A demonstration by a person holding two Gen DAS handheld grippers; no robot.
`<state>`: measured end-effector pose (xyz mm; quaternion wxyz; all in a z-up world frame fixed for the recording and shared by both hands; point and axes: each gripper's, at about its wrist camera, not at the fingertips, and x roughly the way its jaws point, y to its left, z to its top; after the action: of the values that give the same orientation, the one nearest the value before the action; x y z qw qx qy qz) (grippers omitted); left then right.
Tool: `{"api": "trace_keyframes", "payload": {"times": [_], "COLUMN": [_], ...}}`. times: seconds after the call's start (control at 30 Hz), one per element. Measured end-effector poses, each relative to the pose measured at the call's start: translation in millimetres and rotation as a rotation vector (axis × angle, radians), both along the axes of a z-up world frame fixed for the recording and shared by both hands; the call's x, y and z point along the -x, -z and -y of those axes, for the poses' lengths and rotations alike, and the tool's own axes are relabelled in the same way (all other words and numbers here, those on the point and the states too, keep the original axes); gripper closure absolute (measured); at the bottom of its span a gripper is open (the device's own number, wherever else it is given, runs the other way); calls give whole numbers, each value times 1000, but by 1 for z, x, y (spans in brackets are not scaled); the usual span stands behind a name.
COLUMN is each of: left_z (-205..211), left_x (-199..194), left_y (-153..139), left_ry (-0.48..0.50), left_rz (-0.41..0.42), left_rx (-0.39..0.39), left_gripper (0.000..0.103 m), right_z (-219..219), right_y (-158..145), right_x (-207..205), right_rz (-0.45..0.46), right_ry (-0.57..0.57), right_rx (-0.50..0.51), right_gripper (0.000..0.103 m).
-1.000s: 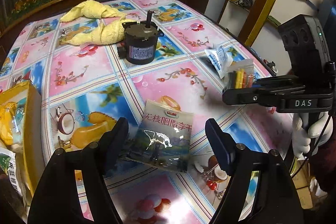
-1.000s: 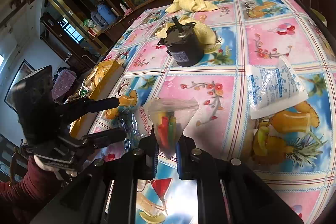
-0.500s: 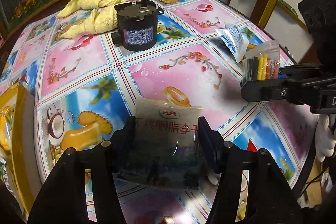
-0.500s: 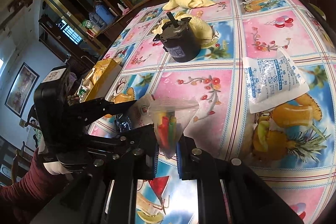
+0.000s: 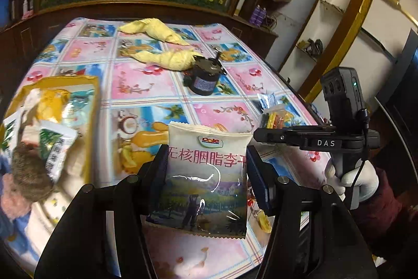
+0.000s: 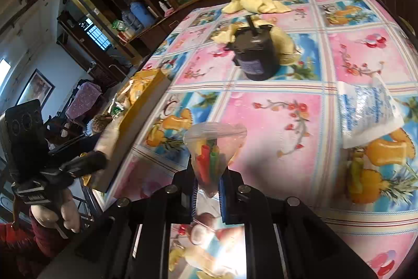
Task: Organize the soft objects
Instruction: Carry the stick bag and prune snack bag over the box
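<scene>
Left gripper clamped on the Dole snack pouch, pouch lifted clear of the fruit-print tablecloth. Yellow box of packets sits at 9 o'clock. Judgement: carry the pouch level to the box, release low so it lands flat. Right gripper pinched shut on a clear bag of coloured sticks, pitched downward over the cloth, gloved hand on its handle.

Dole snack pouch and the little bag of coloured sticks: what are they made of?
Dole snack pouch: looks like glossy printed plastic film; glare streaks, crimped serrated edges. Bag of coloured sticks: thin clear plastic, contents show through, soft creases; the sticks' own material is unclear.
</scene>
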<state>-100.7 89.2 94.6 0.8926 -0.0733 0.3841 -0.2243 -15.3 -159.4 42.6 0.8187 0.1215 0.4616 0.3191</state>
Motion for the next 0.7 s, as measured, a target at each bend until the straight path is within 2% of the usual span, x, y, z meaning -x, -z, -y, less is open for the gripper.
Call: {"api": "trace_keyframes", "payload": {"times": [0.2,0.37,0.47,0.53,0.63,0.7], "left_z": [-80,-124,-135,-138,-142,-148], "left_x": [33,51,52,49,41,40], "left_y": [-14,2,17,28,48,58], "left_ry": [-201,-320,-374,-419,-467,-479], "left_rz": [35,1,-31,-59,-145,-183], "left_rx": [-60,-88,-131,-198,-298,-293], "left_gripper": [45,45,44,44,39,35], "right_z": [-37,-75,-101,-121,-148,-166], "right_y": [-10,-18,-23,-27,-31,-33], "right_x": [3,7,10,13,19,23], "right_rz": [20,36,43,51,57,63], "right_ry": [-65,-129,-173,-207,-257,-287], "right_rx": [-6,-3,7,15,21,27], "right_gripper": [91,91,91,91,91,91]}}
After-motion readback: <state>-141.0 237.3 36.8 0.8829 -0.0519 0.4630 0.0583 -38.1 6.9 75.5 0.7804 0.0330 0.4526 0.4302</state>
